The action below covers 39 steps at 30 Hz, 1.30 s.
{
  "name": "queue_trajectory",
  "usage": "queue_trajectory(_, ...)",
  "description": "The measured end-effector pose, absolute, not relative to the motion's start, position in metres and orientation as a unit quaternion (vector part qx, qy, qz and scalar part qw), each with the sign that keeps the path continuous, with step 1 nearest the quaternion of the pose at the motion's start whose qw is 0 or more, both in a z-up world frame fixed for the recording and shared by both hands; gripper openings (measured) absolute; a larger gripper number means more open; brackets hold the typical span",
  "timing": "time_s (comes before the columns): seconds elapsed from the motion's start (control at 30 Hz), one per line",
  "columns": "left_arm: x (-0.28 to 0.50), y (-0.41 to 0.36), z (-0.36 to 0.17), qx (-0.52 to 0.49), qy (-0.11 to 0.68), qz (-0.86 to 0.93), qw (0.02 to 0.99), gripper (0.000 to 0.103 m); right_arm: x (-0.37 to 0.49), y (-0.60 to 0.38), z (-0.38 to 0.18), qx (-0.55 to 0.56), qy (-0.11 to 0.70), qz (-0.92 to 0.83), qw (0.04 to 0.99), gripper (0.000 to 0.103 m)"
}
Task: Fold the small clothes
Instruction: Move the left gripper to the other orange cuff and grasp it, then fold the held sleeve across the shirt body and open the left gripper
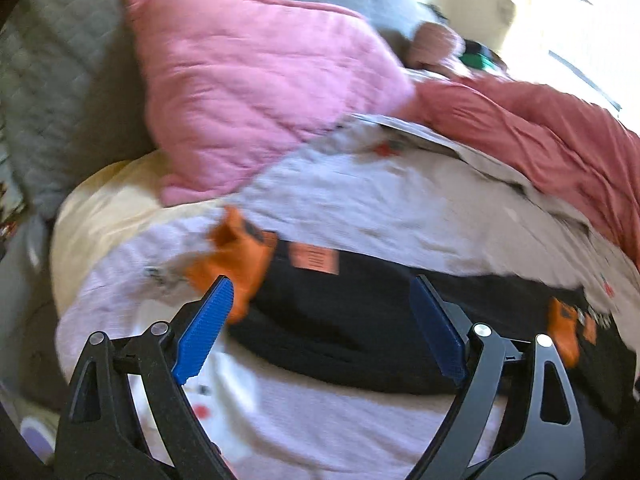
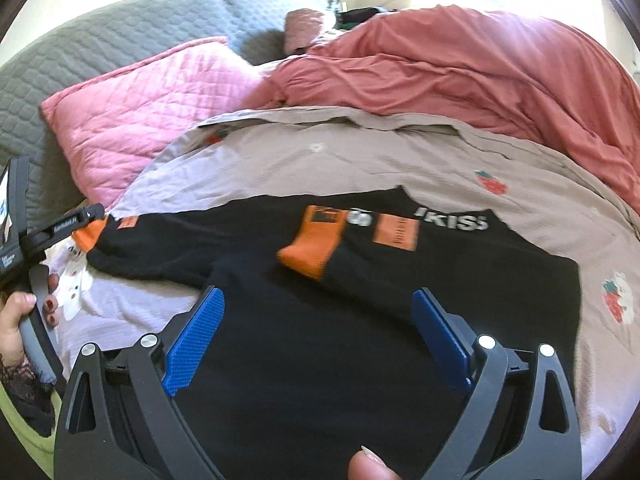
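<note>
Lying flat on bedsheet (image 2: 360, 152), black top (image 2: 320, 340) half-folded; left gripper (image 1: 320, 320), right gripper (image 2: 318, 332) held wide, empty, poised for next fold.

Pink quilted pillow (image 2: 132, 108), grey quilt (image 2: 100, 48), perhaps a rumpled red duvet (image 2: 480, 64).

Left tongs (image 1: 322, 330) wide open, hovering over the black top (image 1: 360, 320) with its orange cuff (image 1: 236, 258), spread on a pale sheet (image 1: 360, 196). Pink pillow (image 1: 248, 84) behind; pretty blurry, probably nothing gripped.
</note>
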State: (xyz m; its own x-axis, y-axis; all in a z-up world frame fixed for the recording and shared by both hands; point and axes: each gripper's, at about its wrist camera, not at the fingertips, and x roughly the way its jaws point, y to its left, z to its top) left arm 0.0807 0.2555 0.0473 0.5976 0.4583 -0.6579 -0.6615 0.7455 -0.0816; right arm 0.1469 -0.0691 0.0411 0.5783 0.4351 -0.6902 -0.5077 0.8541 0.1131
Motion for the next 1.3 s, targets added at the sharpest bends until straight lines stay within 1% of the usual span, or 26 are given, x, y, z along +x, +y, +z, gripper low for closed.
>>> queue_trajectory(0.1,0.071,0.277,0.040,-0.176,0.318,0.351,0.863,0.084,0.142,-0.046,0.037,-0.057,0.379,0.288,0.878,0.094)
queue_trajectory(0.2,0.063,0.299,0.027,-0.213,0.329,0.362,0.846,0.084,0.136,-0.020,0.031,-0.070,0.384,0.314,0.865,0.094)
queue_trajectory(0.33,0.061,0.311,0.019,-0.240,0.333,0.356,0.839,0.084,0.126,0.012,0.020,-0.086,0.394,0.341,0.849,0.094)
queue_trajectory(0.43,0.064,0.315,0.016,-0.242,0.331,0.357,0.839,0.084,0.119,0.024,0.014,-0.087,0.399,0.354,0.841,0.094)
queue_trajectory(0.5,0.068,0.317,0.013,-0.246,0.330,0.354,0.840,0.079,0.117,0.028,0.010,-0.085,0.403,0.355,0.839,0.094)
queue_trajectory(0.53,0.071,0.318,0.011,-0.249,0.332,0.346,0.842,0.067,0.117,0.027,0.008,-0.081,0.406,0.355,0.838,0.094)
queue_trajectory(0.57,0.074,0.318,0.009,-0.250,0.334,0.340,0.843,0.049,0.117,0.026,0.007,-0.077,0.408,0.355,0.838,0.094)
queue_trajectory(0.6,0.076,0.317,0.008,-0.250,0.335,0.334,0.845,0.038,0.117,0.024,0.006,-0.074,0.410,0.353,0.838,0.094)
queue_trajectory(0.63,0.079,0.314,0.008,-0.247,0.338,0.325,0.848,0.016,0.118,0.020,0.006,-0.067,0.412,0.348,0.840,0.094)
queue_trajectory(0.67,0.080,0.313,0.008,-0.246,0.337,0.319,0.851,0.006,0.119,0.016,0.006,-0.063,0.413,0.345,0.841,0.094)
queue_trajectory(0.87,0.068,0.289,0.036,-0.241,0.278,0.271,0.890,0.004,0.129,-0.036,0.008,-0.021,0.419,0.304,0.855,0.094)
queue_trajectory(1.03,0.073,0.238,0.071,-0.223,0.239,0.193,0.925,0.004,0.138,-0.113,0.004,0.023,0.433,0.242,0.868,0.094)
queue_trajectory(1.2,0.098,0.173,0.093,-0.206,0.244,0.090,0.943,0.004,0.142,-0.181,0.000,0.058,0.440,0.180,0.878,0.094)
queue_trajectory(1.3,0.120,0.126,0.098,-0.193,0.263,0.027,0.945,0.004,0.143,-0.217,-0.001,0.080,0.439,0.148,0.883,0.094)
